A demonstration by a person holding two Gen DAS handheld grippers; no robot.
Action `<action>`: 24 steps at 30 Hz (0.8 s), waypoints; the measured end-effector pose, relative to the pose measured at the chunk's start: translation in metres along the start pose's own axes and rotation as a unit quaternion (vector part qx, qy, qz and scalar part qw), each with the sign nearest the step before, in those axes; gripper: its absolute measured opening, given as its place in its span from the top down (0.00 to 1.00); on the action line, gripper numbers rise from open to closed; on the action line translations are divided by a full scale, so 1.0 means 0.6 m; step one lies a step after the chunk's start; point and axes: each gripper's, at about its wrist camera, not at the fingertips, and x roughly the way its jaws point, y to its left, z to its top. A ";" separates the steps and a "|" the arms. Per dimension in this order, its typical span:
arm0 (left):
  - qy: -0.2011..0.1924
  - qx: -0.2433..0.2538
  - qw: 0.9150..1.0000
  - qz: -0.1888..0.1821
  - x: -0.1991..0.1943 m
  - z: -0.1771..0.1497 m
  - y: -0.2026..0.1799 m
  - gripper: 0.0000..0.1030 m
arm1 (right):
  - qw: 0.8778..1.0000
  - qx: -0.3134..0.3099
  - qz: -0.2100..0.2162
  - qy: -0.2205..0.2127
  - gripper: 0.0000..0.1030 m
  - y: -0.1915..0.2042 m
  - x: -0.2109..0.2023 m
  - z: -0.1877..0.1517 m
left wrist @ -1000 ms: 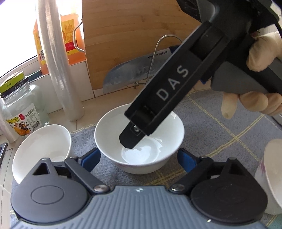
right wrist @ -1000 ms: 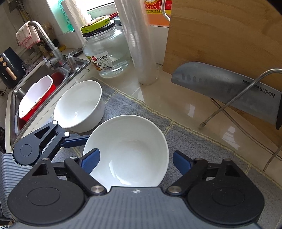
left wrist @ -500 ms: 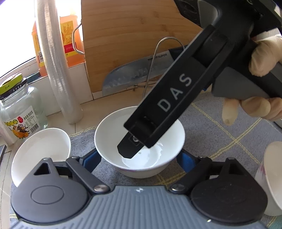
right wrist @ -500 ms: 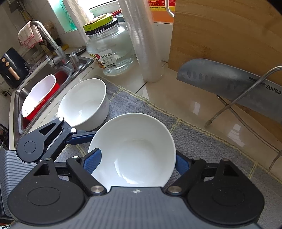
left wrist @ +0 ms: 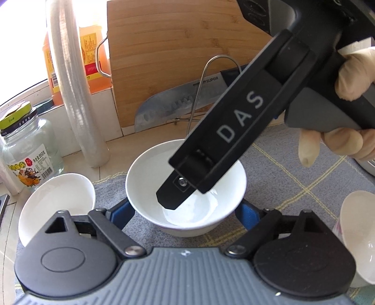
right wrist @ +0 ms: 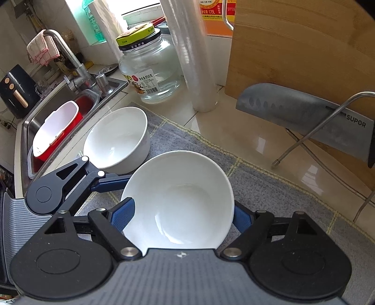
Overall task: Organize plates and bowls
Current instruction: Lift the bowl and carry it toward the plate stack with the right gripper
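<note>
white bowl [left wrist: 185, 187] | upright on mat; second bowl [left wrist: 56, 199] | tilted, left

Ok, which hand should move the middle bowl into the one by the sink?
Likely left. The left gripper clamps the middle bowl by its sides, with the sink-side bowl beside it. The right gripper grips it too, but farther from that bowl.

White letters "DAS" are showing on the black right gripper [left wrist: 185, 194] arm. "SUPOR" is reading on the cleaver blade [right wrist: 304, 117]. The glass jar [right wrist: 150, 70] label is showing "950". The orange bottle [right wrist: 215, 16] label is showing "175L"; its remaining print is staying illegible.
</note>
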 end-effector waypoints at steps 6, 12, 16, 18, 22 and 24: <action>-0.008 0.000 1.000 -0.006 -0.030 0.010 -0.009 0.11 | 1.000 -0.005 -0.005 -0.008 0.12 0.013 -0.025 -0.010; -0.011 0.001 1.000 -0.010 -0.060 0.015 -0.020 0.11 | 1.000 -0.001 0.001 -0.024 0.12 0.026 -0.059 -0.027; -0.014 0.005 1.000 -0.014 -0.080 0.017 -0.032 0.11 | 0.999 0.000 0.002 -0.033 0.12 0.036 -0.083 -0.042; -0.016 0.005 1.000 -0.017 -0.089 0.018 -0.037 0.11 | 0.999 0.001 0.002 -0.037 0.12 0.040 -0.093 -0.049; -0.018 0.008 1.000 -0.021 -0.105 0.021 -0.049 0.11 | 0.999 0.002 -0.002 -0.045 0.12 0.048 -0.115 -0.065; -0.020 0.010 0.999 -0.023 -0.113 0.022 -0.056 0.11 | 0.999 0.001 -0.004 -0.050 0.12 0.052 -0.126 -0.073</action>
